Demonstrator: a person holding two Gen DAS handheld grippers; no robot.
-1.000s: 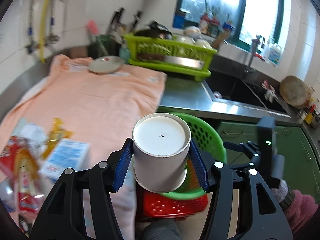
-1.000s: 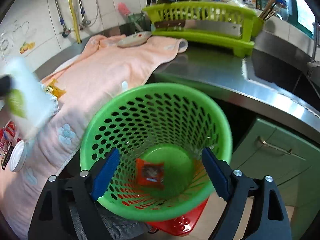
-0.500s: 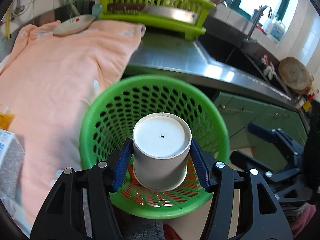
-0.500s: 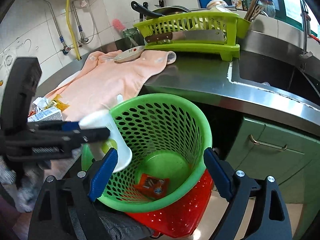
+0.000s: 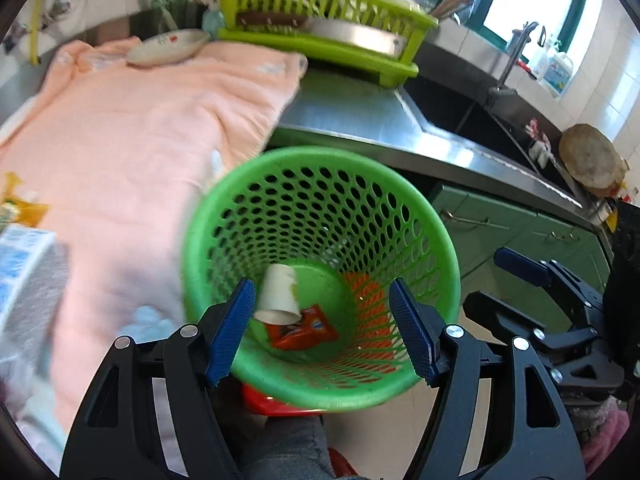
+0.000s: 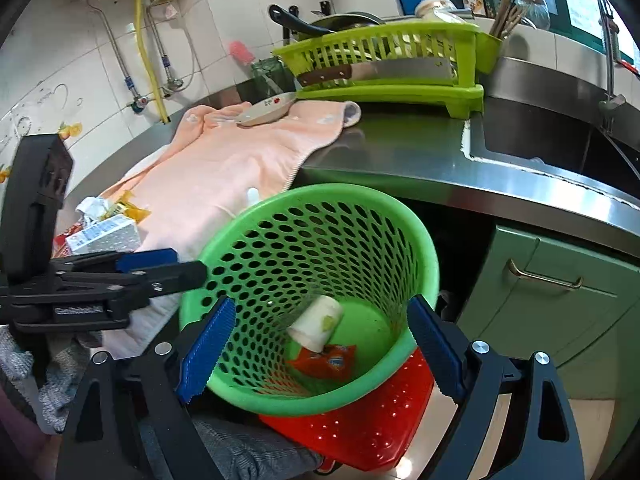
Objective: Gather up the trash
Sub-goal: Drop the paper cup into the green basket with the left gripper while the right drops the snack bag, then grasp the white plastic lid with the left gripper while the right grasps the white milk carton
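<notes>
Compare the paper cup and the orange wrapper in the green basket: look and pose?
The paper cup is white, rigid and round, lying tipped on its side; the orange wrapper is flat, crinkled and printed, lying on the bottom. The cup's rim overlaps the wrapper's edge. Both sit loose at the bottom of the green basket.

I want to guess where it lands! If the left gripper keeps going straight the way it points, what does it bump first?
Probably the paper cup lying in the green basket; the left gripper, jaws opening with nothing between them, points into it.
</notes>
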